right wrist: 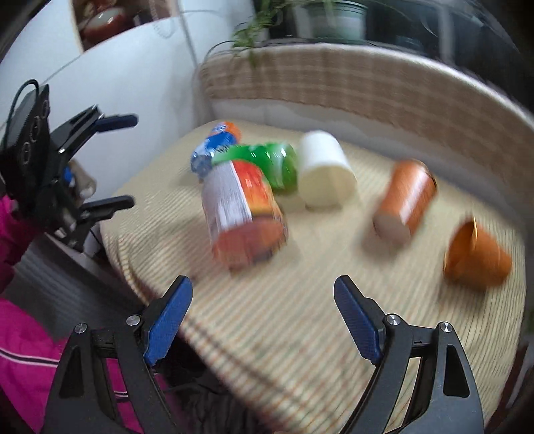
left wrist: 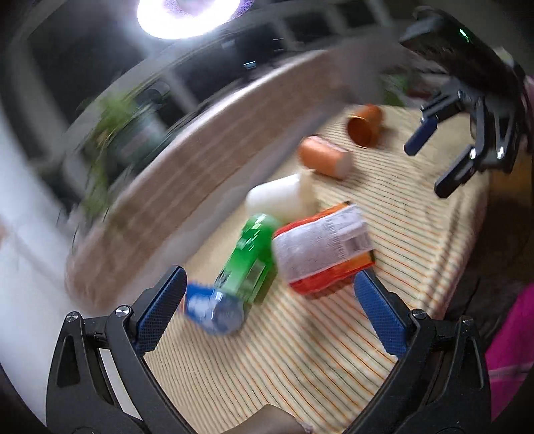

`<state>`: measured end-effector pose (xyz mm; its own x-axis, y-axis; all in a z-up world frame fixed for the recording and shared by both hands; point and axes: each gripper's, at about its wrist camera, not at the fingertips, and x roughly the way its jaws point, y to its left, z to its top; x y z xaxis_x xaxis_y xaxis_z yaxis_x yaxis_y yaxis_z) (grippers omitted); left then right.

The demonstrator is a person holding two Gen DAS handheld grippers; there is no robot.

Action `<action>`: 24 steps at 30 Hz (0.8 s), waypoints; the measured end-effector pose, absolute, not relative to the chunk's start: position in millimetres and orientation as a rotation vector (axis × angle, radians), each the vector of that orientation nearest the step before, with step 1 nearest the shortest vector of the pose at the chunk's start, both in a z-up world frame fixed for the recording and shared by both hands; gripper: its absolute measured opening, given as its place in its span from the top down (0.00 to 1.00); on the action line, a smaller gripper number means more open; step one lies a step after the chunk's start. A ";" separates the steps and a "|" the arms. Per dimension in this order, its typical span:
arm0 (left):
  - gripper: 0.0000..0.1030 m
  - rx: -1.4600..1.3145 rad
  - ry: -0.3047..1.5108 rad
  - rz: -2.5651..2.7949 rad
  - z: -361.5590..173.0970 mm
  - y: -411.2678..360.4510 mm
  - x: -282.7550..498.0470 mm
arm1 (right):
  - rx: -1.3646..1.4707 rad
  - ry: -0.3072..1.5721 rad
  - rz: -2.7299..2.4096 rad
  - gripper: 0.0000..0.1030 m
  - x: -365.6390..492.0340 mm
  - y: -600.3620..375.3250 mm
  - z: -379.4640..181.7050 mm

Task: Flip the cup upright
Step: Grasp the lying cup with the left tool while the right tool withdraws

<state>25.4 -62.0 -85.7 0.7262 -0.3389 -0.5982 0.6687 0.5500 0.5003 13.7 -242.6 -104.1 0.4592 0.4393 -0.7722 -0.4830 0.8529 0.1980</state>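
Several cups and containers lie on their sides on a striped mat [right wrist: 300, 334]. An orange cup [right wrist: 477, 257] lies at the right, also in the left wrist view [left wrist: 363, 125]. A white cup [right wrist: 323, 170] lies mid-table, also in the left wrist view [left wrist: 280, 197]. An orange-and-white cup [right wrist: 405, 200] lies between them. My right gripper [right wrist: 263, 317] is open and empty above the near edge; it shows in the left wrist view [left wrist: 430, 167]. My left gripper [left wrist: 270, 300] is open and empty over the bottles; it shows in the right wrist view [right wrist: 130, 160].
A green bottle [right wrist: 267, 163], a blue bottle [right wrist: 213, 143] and an orange-labelled can [right wrist: 243, 213] lie together at the mat's left. A woven-topped ledge [right wrist: 333, 83] with potted plants [right wrist: 327, 16] runs behind. The mat's edge drops off at the near left.
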 end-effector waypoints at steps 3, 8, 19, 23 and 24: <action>0.00 0.877 0.480 -0.716 -93.1 -78.1 27.6 | 0.021 0.937 0.506 0.16 -7.3 -258.8 -112.3; 0.00 1.069 0.461 -0.786 -115.1 -103.9 29.0 | 0.122 0.944 0.403 0.16 -29.6 -284.5 -121.7; 0.00 1.317 0.430 -0.866 -149.1 -135.5 44.8 | 0.231 0.946 0.337 0.16 -42.7 -316.5 -130.1; 0.00 1.343 0.451 -0.893 -155.1 -144.6 56.9 | 0.266 0.950 0.344 0.16 -36.0 -320.6 -134.0; 0.00 1.357 0.453 -0.900 -157.9 -146.1 57.9 | 0.274 0.952 0.343 0.16 -35.0 -321.0 -135.2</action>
<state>57.9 -146.1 -157.9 0.6024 -0.2882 -0.7443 0.7693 -0.0387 0.6377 -35.0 -321.0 -135.2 0.5336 0.4019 -0.7441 -0.1646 0.9124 0.3748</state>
